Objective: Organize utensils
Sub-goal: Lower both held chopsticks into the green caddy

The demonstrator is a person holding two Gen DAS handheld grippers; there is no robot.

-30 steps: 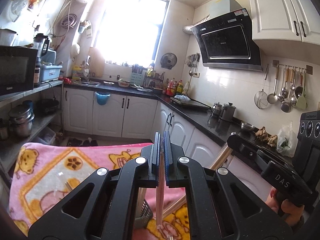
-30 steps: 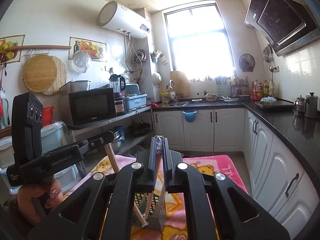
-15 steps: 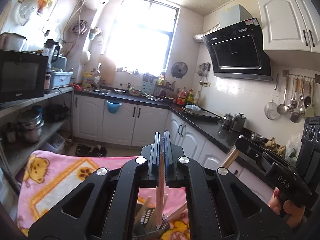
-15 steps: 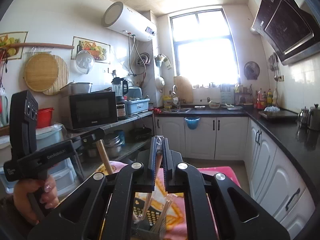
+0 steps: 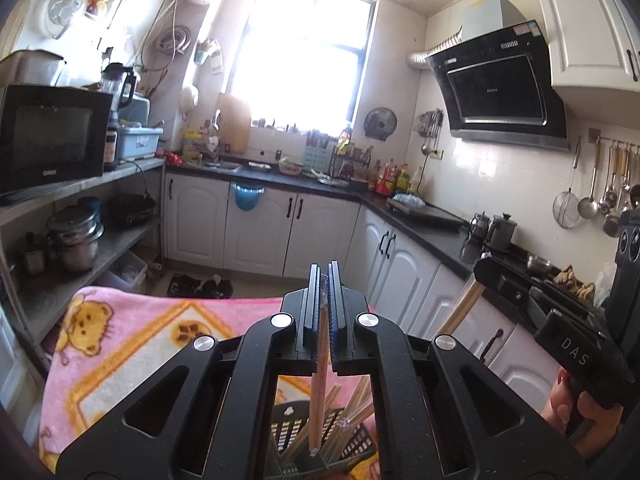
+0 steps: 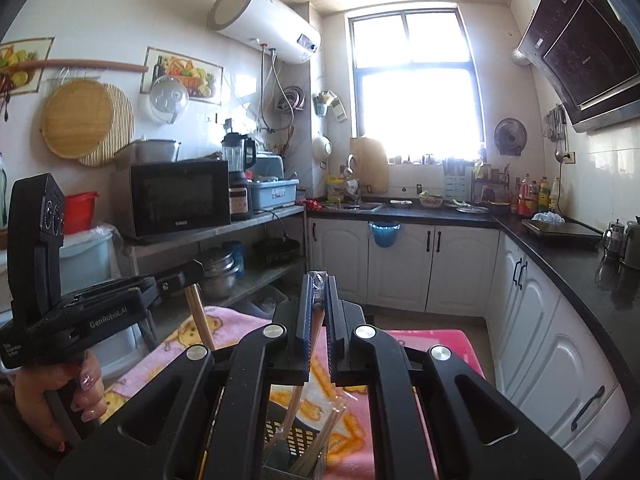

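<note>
Two hand-held grippers are mine, both matte black plastic with ribbed blue pads. My left hand-held gripper (image 5: 323, 312) has its pads pressed narrow on one wooden chopstick (image 5: 318, 392), a slim round pale-brown stick that hangs straight down, its blunt tip inside the black utensil basket (image 5: 352, 440). That basket is a rigid plastic box with perforated lattice walls, sitting at 6 o'clock in the left view on a fuzzy pink blanket (image 5: 120, 352) printed with yellow bears and orange borders. Several more chopsticks lean in it, fanned toward 1 o'clock; I cannot count them exactly.

My right hand-held gripper (image 6: 319, 312) is likewise pinched narrow, holding one wrapped chopstick (image 6: 316, 320): wood inside a crinkly clear plastic sleeve whose end pokes above the pads. It slants down toward 7 o'clock, into the same basket (image 6: 296, 436), seen here with its square-holed wall. One more clear sleeve (image 6: 334, 408) sticks out of the basket at 5 o'clock.

Each gripper appears in the other's view: the right at 4 o'clock, the left at 8 o'clock.
</note>
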